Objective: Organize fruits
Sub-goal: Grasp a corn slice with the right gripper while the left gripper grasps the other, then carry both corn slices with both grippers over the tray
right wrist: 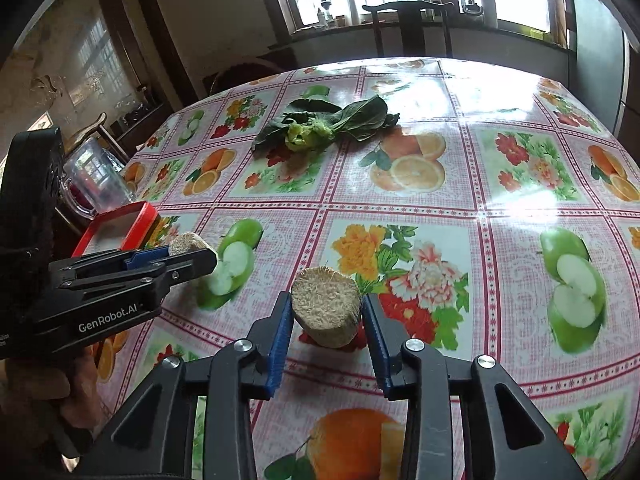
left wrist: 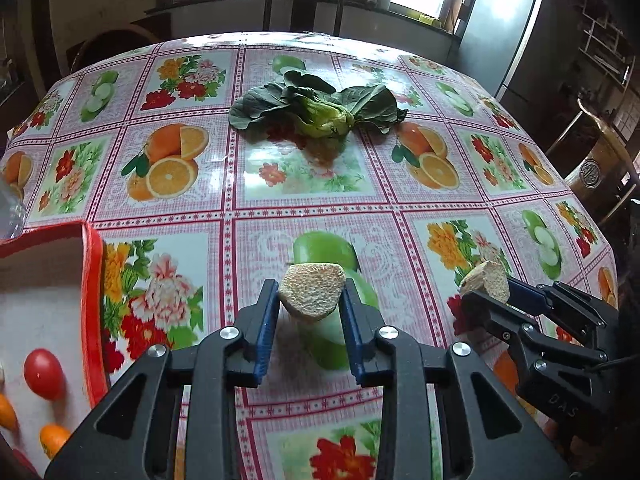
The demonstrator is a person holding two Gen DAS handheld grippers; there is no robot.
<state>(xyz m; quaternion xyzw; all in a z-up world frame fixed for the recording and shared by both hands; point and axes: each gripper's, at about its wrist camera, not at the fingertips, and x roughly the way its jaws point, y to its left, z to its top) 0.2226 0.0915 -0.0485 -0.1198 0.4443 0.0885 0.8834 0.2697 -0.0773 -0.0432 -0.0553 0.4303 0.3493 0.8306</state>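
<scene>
Left gripper (left wrist: 311,300) jaws clamped on tan fibrous chunk (left wrist: 312,289). Right gripper (right wrist: 326,316) jaws clamped on second chunk (right wrist: 325,306). Ahead of both jaws: leafy greens (left wrist: 316,110) on tabletop (left wrist: 360,200).

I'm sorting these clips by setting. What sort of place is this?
Most likely a home kitchen or dining room: a table under a glossy fruit-and-flower patterned oilcloth, a dark wooden chair below a window sill crowded with bottles, and a tall silver refrigerator at the right.
</scene>
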